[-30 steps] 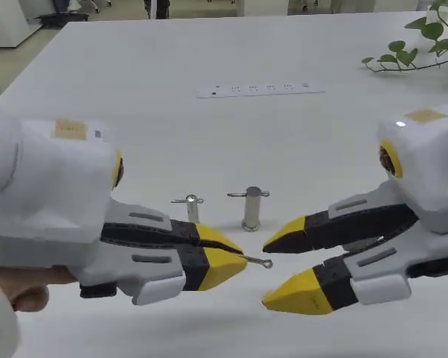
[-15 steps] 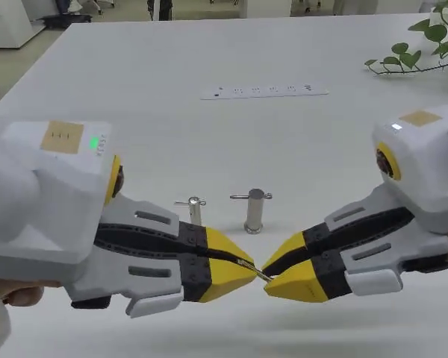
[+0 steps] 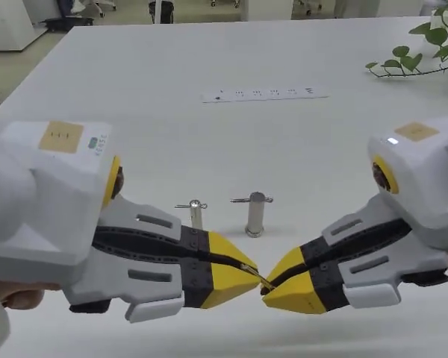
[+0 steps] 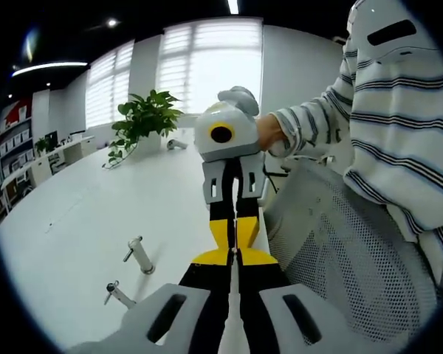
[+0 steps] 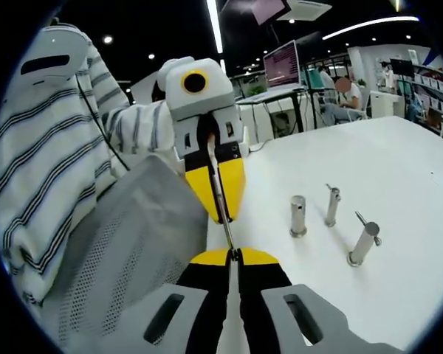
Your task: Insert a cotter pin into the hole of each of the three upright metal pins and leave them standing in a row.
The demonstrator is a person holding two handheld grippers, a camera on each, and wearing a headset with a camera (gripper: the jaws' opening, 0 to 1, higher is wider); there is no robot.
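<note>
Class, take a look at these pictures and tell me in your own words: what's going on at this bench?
A person holds a tool in each hand over a white table. The left tool and right tool meet tip to tip, both shut on one cotter pin between them. In the right gripper view, three metal pins stand on the table. Two carry cotter pins, while the third looks bare, so that one seems left to do.

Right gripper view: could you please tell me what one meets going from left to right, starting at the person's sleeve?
Striped sleeve → left gripper → leftmost metal pin → middle metal pin → rightmost metal pin.
</note>
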